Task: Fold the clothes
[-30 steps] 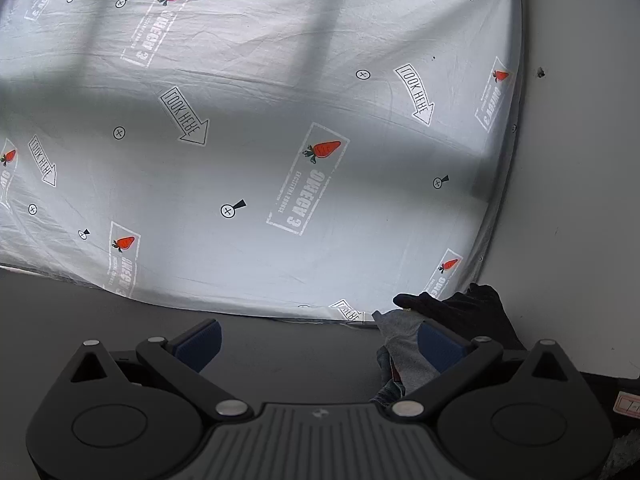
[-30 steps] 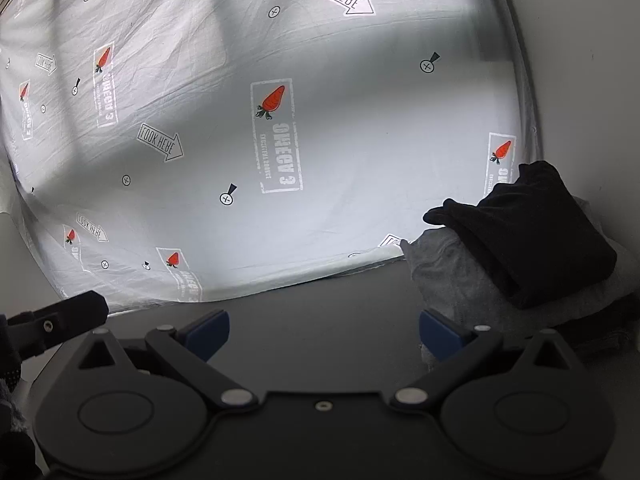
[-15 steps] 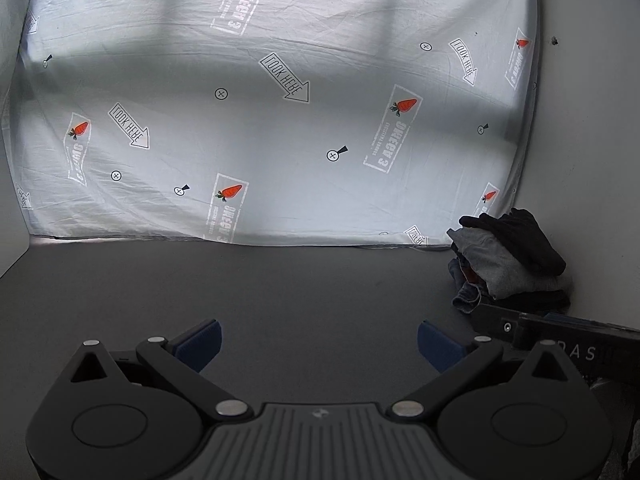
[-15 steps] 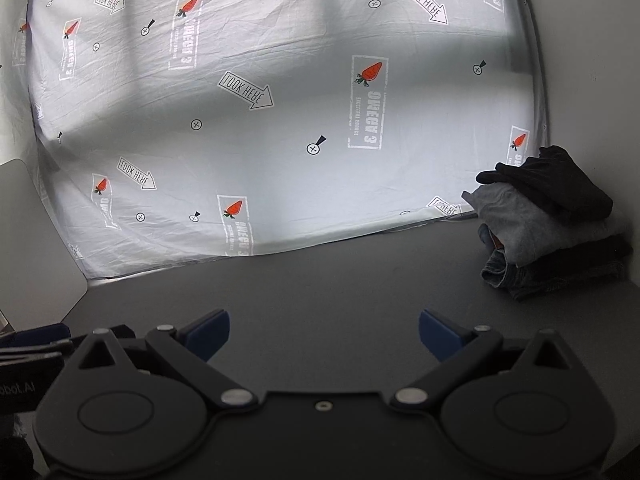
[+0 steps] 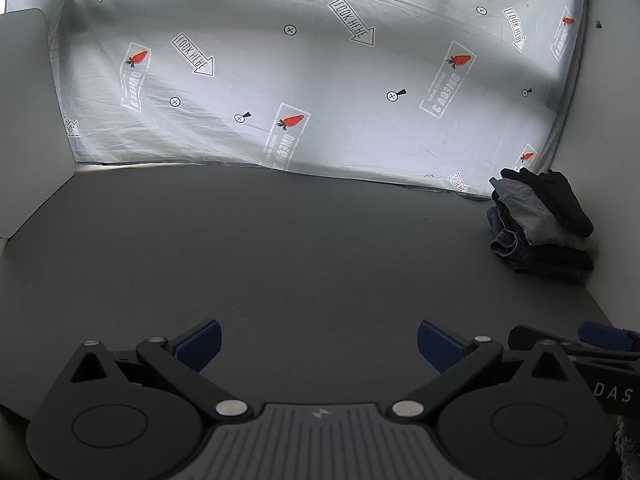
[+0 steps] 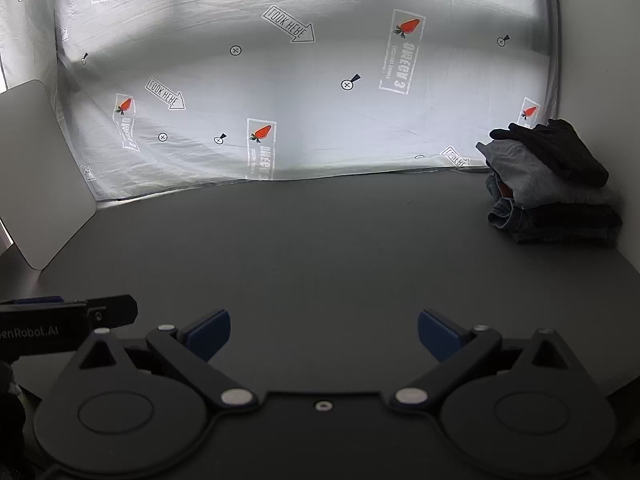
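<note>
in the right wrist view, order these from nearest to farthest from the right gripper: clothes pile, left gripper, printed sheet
1. left gripper, close by at the left edge.
2. clothes pile, far right corner of the table.
3. printed sheet, hanging behind the table, across the back.

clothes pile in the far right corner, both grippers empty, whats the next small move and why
Probably bring in the next unfolded garment: both the left gripper and right gripper are open and hold nothing, the dark table ahead carries no cloth, and the stack of folded clothes sits in the far right corner, black piece on top.
</note>
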`<action>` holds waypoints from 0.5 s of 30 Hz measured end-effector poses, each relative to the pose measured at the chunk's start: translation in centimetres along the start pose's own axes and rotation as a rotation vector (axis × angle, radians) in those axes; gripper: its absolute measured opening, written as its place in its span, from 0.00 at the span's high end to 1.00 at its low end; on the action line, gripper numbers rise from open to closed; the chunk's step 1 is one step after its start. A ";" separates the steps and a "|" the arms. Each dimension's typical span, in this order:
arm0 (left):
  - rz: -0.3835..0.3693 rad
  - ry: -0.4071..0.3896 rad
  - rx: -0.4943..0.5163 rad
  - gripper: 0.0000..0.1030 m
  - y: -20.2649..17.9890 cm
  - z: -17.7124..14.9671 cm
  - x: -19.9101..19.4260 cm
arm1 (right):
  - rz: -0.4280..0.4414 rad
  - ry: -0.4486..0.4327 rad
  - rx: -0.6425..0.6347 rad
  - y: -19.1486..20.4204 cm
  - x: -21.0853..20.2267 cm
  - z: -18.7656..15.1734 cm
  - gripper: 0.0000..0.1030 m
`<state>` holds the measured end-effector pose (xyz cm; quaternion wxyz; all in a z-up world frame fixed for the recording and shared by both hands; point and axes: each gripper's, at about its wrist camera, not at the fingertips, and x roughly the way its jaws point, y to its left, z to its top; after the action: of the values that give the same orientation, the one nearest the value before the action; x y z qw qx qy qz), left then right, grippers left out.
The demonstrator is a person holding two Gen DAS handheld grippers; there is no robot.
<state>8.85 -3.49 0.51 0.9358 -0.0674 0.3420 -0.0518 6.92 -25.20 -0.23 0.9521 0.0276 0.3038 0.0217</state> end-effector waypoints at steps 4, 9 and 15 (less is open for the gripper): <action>-0.007 -0.014 0.010 0.00 0.1 0.1 -0.4 | -0.013 0.001 -0.020 0.7 0.0 0.0 0.01; -0.014 -0.013 0.033 0.00 0.0 0.0 -0.6 | -0.017 -0.005 -0.024 1.1 -0.4 -0.1 0.01; 0.009 -0.028 0.051 0.00 -0.3 -0.1 -1.1 | -0.018 -0.008 -0.023 0.9 -0.6 -0.4 0.01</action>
<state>7.92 -3.69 1.12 0.9421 -0.0429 0.3278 -0.0552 6.17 -24.33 -0.09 0.9536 0.0142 0.3001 0.0167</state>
